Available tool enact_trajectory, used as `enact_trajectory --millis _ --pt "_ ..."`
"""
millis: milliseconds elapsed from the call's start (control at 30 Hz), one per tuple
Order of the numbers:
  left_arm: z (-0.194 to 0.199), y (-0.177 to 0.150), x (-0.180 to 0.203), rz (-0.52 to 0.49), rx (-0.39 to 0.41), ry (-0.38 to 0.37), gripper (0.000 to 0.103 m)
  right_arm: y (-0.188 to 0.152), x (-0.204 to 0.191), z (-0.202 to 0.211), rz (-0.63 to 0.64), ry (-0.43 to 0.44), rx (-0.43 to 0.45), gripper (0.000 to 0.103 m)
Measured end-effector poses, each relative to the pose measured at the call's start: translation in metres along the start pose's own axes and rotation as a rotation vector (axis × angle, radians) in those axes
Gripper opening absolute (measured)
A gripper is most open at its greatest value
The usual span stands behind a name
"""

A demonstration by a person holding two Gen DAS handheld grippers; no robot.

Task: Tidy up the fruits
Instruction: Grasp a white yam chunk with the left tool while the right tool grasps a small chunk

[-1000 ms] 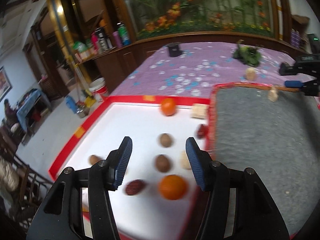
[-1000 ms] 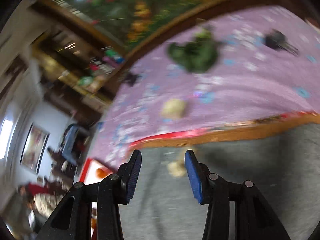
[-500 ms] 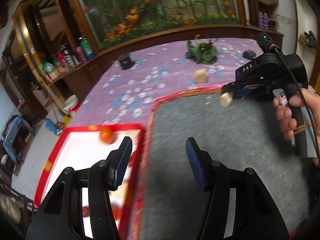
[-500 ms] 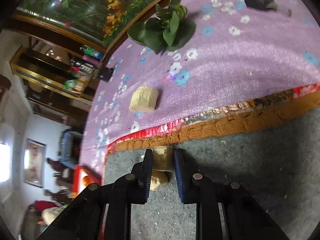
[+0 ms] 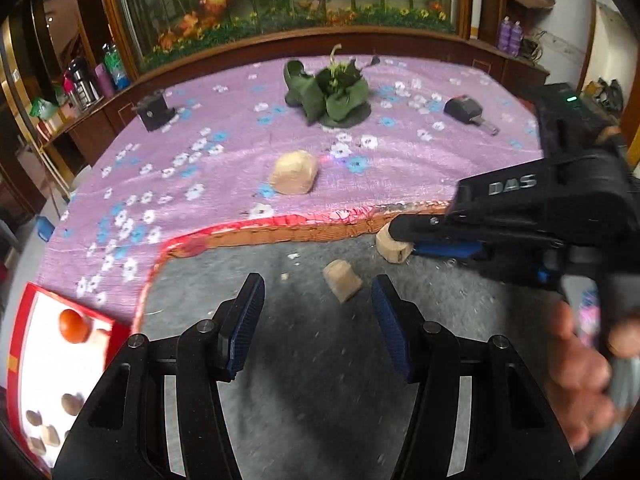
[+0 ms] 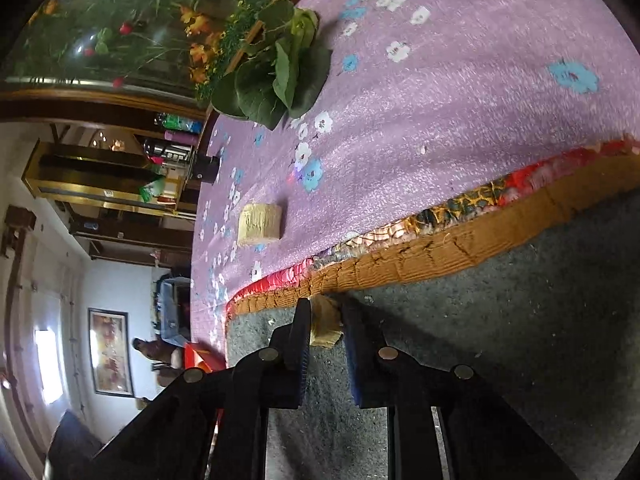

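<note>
My right tool [image 6: 325, 330] is clamped on a small tan chunk [image 6: 326, 326], and from the left wrist view I can see that same chunk [image 5: 393, 247] pinched at the tool tips [image 5: 400, 240], sitting low on the grey mat [image 5: 320, 360] just inside its orange-and-red border [image 5: 300, 232]. My left tool [image 5: 316, 320] stands wide with nothing between its fingers. What matters for my next move is the second tan piece [image 5: 343, 285]: it lies on the mat straight ahead of the left tool, slightly right of the centre line and nearer the right-hand finger, with its longer side tilted a little off the direction I am pointing. I judge the left tool is the nearer one to it, since the right is already occupied. A larger tan block [image 5: 294, 178] rests further off on the purple flowered cloth [image 5: 180, 184], beyond the border, well apart from both tools. The red-rimmed white tray [image 5: 24, 300] with an orange fruit [image 5: 74, 325] sits far to my left, so I expect the carry goes that way.
</note>
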State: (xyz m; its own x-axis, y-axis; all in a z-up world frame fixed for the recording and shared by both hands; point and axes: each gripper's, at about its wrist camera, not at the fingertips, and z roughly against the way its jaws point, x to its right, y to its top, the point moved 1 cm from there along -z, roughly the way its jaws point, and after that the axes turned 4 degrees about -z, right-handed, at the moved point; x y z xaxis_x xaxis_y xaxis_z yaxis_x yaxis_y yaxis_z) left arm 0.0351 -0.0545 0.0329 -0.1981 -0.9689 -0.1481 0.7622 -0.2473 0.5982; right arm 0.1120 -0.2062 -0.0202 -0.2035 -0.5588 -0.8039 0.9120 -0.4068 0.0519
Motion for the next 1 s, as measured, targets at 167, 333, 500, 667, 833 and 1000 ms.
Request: enact_trajectory --millis 167,333,500,667,833,1000 --pt "-0.024 0.002 0.002 0.025 -0.024 0.027 0.056 0.005 0.01 0.0 -0.041 0.044 -0.027 0.015" --pt "-0.034 -0.003 0.002 0.031 -0.022 -0.032 0.033 0.004 0.007 0.0 -0.01 0.02 -0.027 0.015" --pt "-0.026 -0.006 0.004 0.003 -0.017 -0.049 0.02 0.001 0.0 0.001 0.028 -0.01 -0.022 0.016" --pt "0.0 -0.016 -0.014 0.023 0.028 -0.031 0.018 -0.01 -0.02 -0.001 0.127 -0.043 -0.002 0.015" --pt "0.052 -0.035 -0.047 0.051 0.133 0.074 0.018 -0.027 -0.047 0.0 0.225 0.015 0.008 0.014" --pt "0.107 -0.063 -0.088 0.096 0.243 0.208 0.019 -0.064 -0.086 0.008 0.398 0.075 0.056 0.014"
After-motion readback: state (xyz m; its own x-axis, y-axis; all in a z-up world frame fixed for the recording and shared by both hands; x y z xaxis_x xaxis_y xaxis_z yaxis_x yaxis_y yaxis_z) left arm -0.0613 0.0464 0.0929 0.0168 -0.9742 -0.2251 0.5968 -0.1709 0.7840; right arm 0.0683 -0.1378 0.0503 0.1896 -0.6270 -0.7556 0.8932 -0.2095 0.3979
